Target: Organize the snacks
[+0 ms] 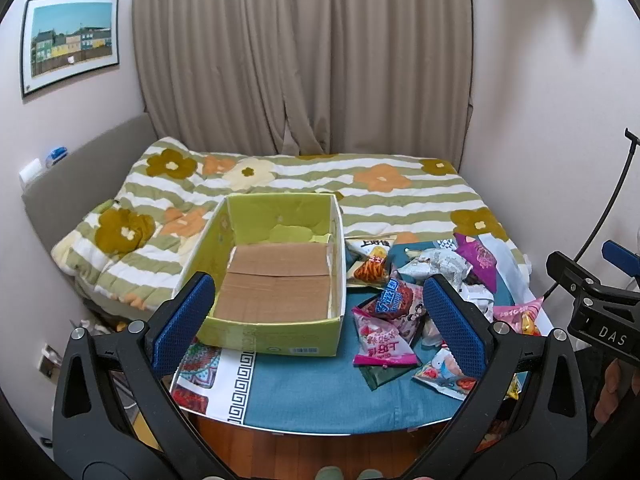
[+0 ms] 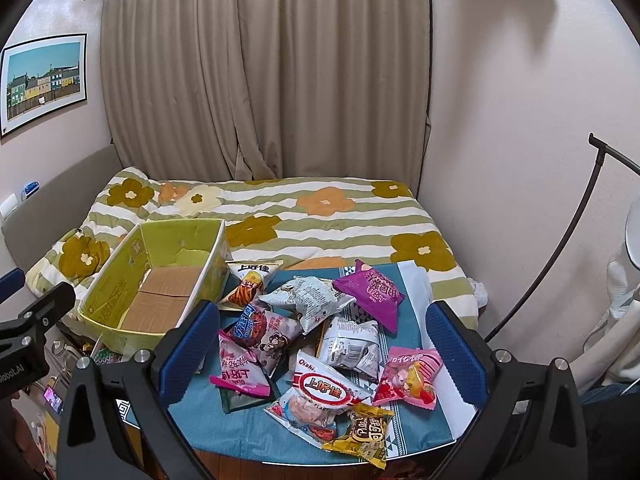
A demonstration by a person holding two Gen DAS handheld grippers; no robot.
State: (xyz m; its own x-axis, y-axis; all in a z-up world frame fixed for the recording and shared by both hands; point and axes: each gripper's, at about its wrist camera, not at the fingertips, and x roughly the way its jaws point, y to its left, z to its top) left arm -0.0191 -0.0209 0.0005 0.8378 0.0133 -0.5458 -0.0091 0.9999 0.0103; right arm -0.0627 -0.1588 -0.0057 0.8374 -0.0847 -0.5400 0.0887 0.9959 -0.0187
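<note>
The snack packets (image 2: 320, 352) lie in a loose heap on the blue cloth (image 2: 256, 436) of a small table, to the right of the box (image 2: 120, 276); none is inside it yet. They look like light, air-puffed foil and plastic bags, soft and crinkly, likely slippery on the flat faces and easy to crush if squeezed hard across the middle. The crimped end seams seem the safest place to pinch, for instance the edge of the pink packet (image 2: 240, 376) nearest the right gripper, or the red-and-white packet (image 2: 320, 396) at about six o'clock in the heap. The purple packet (image 2: 370, 292) sits at about one o'clock, the orange-stick packet (image 2: 248, 284) at about eleven, touching the box wall. The box, an open green cardboard carton, shows only its bare brown floor, so it is empty and sits at nine o'clock from the heap. The right gripper (image 2: 316, 352) hangs above the pile with its jaws spread wide and nothing between them. The left gripper (image 1: 316, 320) is likewise spread wide and empty, poised over the near right corner of the box. Behind the table is a bed with a flowered quilt (image 2: 280, 216).
</note>
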